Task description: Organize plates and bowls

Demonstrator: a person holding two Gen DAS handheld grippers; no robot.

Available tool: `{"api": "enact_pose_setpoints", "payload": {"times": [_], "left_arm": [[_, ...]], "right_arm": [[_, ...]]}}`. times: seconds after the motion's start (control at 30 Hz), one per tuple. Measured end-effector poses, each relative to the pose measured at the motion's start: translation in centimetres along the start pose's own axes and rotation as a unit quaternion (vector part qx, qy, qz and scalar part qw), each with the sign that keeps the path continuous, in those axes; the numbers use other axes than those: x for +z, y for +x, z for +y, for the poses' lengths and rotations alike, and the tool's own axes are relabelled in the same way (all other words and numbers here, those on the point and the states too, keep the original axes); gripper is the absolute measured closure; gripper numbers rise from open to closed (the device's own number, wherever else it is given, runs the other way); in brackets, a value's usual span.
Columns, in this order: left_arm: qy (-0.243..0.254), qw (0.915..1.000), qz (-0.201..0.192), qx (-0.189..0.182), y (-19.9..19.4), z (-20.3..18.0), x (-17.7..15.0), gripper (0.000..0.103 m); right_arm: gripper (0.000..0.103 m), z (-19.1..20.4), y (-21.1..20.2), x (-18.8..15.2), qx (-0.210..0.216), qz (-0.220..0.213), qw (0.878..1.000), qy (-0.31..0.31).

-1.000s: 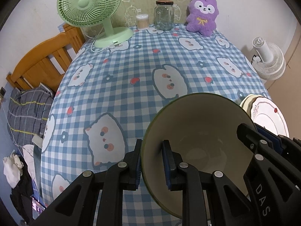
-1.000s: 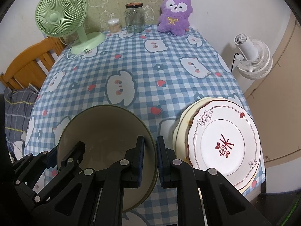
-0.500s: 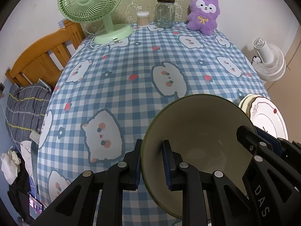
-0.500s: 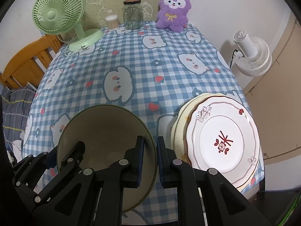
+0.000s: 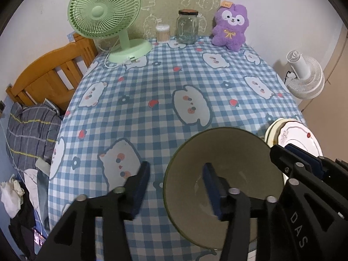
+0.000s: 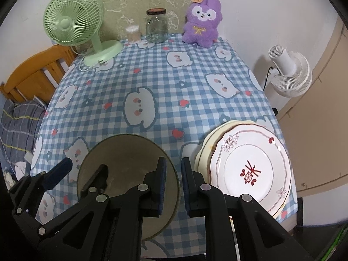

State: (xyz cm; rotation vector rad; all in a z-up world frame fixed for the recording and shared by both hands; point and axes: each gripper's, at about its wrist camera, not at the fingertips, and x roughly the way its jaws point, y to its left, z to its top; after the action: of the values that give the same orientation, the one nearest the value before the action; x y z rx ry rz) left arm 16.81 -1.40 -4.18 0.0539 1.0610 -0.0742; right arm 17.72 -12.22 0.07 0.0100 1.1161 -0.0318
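Note:
A large olive-rimmed bowl is held above the near edge of the checked table. My right gripper is shut on its right rim; it shows in the left wrist view. My left gripper is open, its jaws spread to either side of the bowl's left rim without gripping it; it also shows in the right wrist view. A stack of plates, topped by a white plate with a red motif, lies at the table's near right corner beside the bowl.
At the table's far edge stand a green fan, a cotton-swab tub, a glass jar and a purple plush. A wooden bed frame lies left. A white fan stands right.
My left gripper has opened and let go of the bowl's left rim. My right gripper still holds the bowl's right rim. Both cameras have moved slightly.

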Motion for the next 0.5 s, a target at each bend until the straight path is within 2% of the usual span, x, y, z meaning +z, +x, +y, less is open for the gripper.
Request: {"api": "enact_pose_setpoints", "payload": {"times": [0.17,0.23,0.27,0.33,0.37,0.4,0.5], "left_arm": [[0.003,0.9999,-0.005,-0.010,-0.77,-0.13,0.04,0.033],[0.003,0.9999,-0.004,-0.011,-0.79,-0.14,-0.01,0.031],[0.003,0.9999,-0.002,-0.012,-0.73,-0.13,-0.08,0.030],[0.002,0.9999,0.001,-0.012,-0.54,-0.07,-0.23,0.028],[0.001,0.9999,0.003,-0.011,-0.39,-0.05,-0.32,0.027],[0.001,0.9999,0.005,-0.012,-0.24,0.01,-0.43,0.027],[0.001,0.9999,0.007,-0.013,0.15,-0.09,-0.74,0.026]], "right_arm": [[0.085,-0.04,-0.25,0.05,0.004,0.001,1.000,-0.001],[0.084,-0.06,-0.21,-0.04,0.007,0.005,1.000,-0.002],[0.080,-0.15,-0.17,-0.13,0.008,0.005,1.000,-0.002],[0.065,-0.29,-0.11,-0.41,0.010,0.003,1.000,0.000],[0.049,-0.25,-0.06,-0.41,0.008,0.002,1.000,-0.002],[0.038,-0.29,-0.13,-0.54,0.007,-0.005,1.000,-0.002],[0.036,-0.31,0.16,-0.78,0.008,-0.012,1.000,-0.009]]}}
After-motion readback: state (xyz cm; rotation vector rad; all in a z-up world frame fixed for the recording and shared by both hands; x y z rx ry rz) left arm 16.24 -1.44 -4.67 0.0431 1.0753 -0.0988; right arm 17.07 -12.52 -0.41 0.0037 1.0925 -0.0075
